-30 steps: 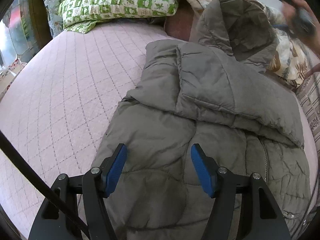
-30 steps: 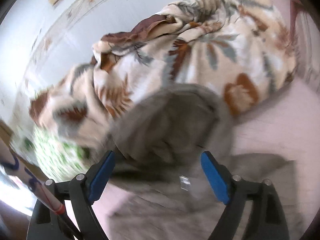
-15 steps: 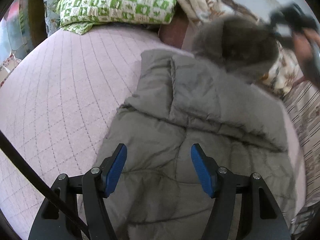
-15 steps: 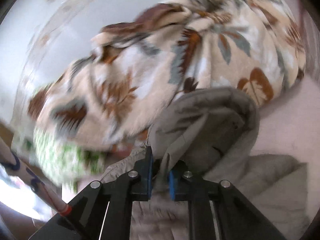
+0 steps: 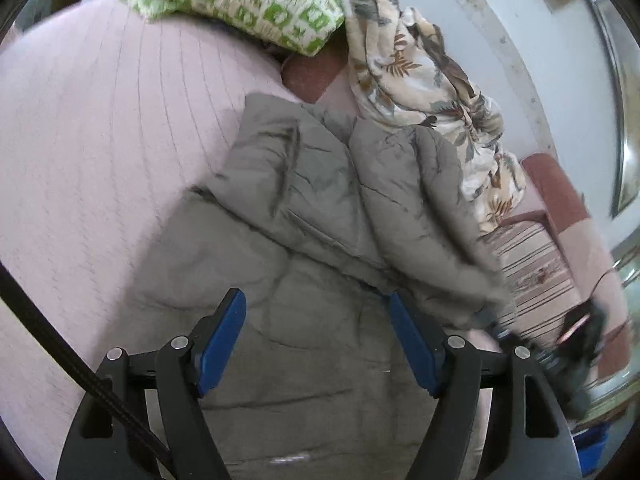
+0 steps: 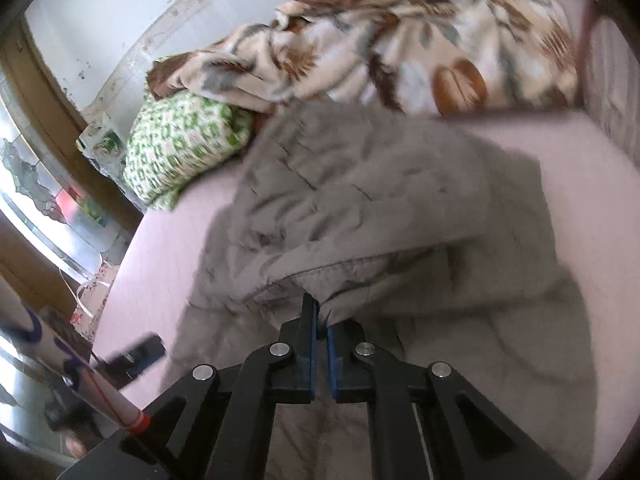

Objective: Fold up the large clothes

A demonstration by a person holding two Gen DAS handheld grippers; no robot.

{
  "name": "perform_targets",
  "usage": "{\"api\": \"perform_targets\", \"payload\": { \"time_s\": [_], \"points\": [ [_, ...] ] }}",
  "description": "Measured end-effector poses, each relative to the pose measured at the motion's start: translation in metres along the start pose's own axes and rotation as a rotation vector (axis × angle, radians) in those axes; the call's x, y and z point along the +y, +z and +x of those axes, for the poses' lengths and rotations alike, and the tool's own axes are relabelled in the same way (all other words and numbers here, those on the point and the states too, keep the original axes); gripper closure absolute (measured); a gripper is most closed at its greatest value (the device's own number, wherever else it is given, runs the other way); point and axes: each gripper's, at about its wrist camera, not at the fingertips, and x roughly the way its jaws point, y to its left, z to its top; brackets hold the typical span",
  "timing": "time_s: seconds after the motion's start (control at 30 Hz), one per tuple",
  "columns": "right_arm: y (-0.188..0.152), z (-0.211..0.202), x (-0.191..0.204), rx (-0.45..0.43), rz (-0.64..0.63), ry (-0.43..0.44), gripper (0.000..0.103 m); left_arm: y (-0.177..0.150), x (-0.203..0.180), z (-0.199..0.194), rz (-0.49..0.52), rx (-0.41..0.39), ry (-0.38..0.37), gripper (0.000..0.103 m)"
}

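Grey jacket [image 5: 320,208] on pink bed [image 5: 100,140]: hood, upright a moment ago, now pulled down over the body. Right gripper [image 6: 321,330] clenched on its edge; left gripper [image 5: 316,340] released, hovering. Top fold nearly laid.

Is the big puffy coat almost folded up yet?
Partly. A sleeve already lies across the grey puffer coat. The right gripper is pinching the hood's edge, pulling it over the body. The left gripper hovers open. The lower half looks not yet folded.

Jacket [image 5: 320,208] on bed [image 5: 100,140], pillow [image 5: 248,0] behind.
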Motion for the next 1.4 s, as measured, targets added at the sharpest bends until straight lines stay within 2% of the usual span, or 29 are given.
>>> {"api": "perform_targets", "payload": {
  "time_s": [0.07,0.27,0.37,0.47,0.6,0.67,0.7,0.73,0.8,0.9,1.03,1.2,1.3,1.4],
  "points": [
    [-0.006,0.005,-0.016,-0.004,0.038,0.027,0.099,0.004,-0.009,0.015,-0.035,0.053,-0.051,0.029],
    [-0.006,0.008,-0.046,-0.043,0.076,0.106,0.100,0.029,-0.052,0.075,-0.006,0.119,-0.027,0.029],
    [-0.001,0.011,-0.053,-0.031,0.083,0.127,0.100,0.041,-0.066,0.109,-0.033,0.176,-0.069,0.029],
    [0.003,0.012,-0.056,-0.029,0.076,0.133,0.100,0.048,-0.080,0.128,-0.035,0.189,-0.100,0.029],
    [0.003,0.016,-0.062,-0.011,0.080,0.143,0.100,0.059,-0.088,0.144,-0.067,0.189,-0.088,0.029],
    [0.001,0.017,-0.065,0.002,0.086,0.156,0.100,0.063,-0.090,0.148,-0.080,0.198,-0.051,0.051],
    [0.000,0.017,-0.066,0.007,0.088,0.161,0.100,0.064,-0.092,0.148,-0.072,0.210,-0.008,0.076],
    [0.000,0.017,-0.067,0.010,0.086,0.165,0.100,0.064,-0.093,0.148,-0.061,0.215,0.019,0.082],
    [-0.002,0.016,-0.065,0.018,0.074,0.191,0.100,0.062,-0.100,0.133,-0.005,0.178,0.083,0.086],
    [-0.004,0.012,-0.059,0.020,0.038,0.208,0.099,0.055,-0.103,0.106,0.072,0.123,0.135,0.088],
    [0.000,-0.008,-0.060,-0.019,-0.009,0.188,0.098,0.045,-0.084,0.087,0.086,0.093,0.194,0.088],
    [0.013,-0.031,-0.087,-0.136,0.066,0.119,0.097,0.026,-0.057,0.108,0.068,0.149,0.253,0.087],
    [0.021,-0.021,-0.094,-0.168,0.107,0.090,0.097,0.016,-0.056,0.115,0.097,0.137,0.297,0.084],
    [0.024,0.007,-0.084,-0.116,0.083,0.081,0.097,0.015,-0.067,0.114,0.149,0.126,0.343,0.081]
  ]
}}
